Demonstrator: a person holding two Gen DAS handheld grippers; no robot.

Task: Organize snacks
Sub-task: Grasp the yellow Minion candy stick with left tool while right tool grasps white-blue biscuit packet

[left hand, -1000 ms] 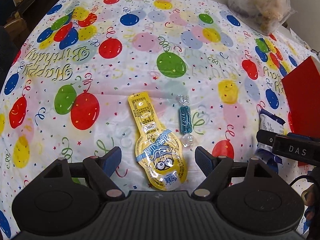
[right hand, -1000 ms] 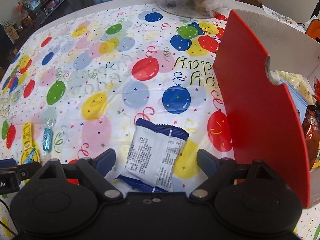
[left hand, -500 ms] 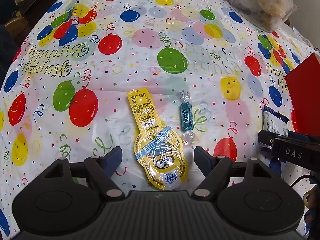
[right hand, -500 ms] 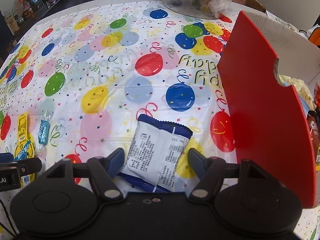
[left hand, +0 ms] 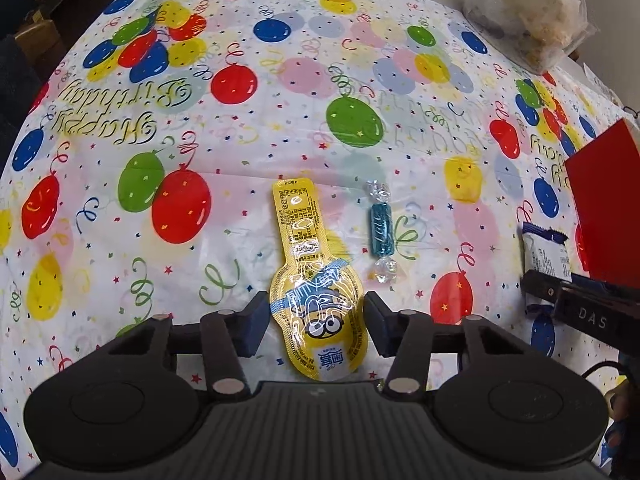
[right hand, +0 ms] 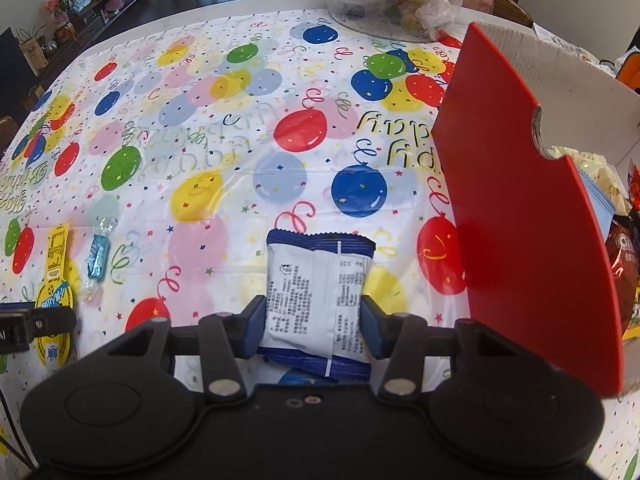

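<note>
On the balloon cloth [left hand: 256, 152], the left gripper [left hand: 316, 328] is closing around the yellow pouch [left hand: 316, 312] while the right gripper [right hand: 314, 326] closes on the white packet [right hand: 316, 292], so next, I judge, both lift toward the red box [right hand: 520, 240].

Left tool [left hand: 316, 322]: jaws, wide a second ago, are closing around the yellow pouch [left hand: 318, 312]. Right tool [right hand: 314, 326]: jaws likewise closing; pads now touch both sides of the blue-white packet [right hand: 318, 300].
</note>
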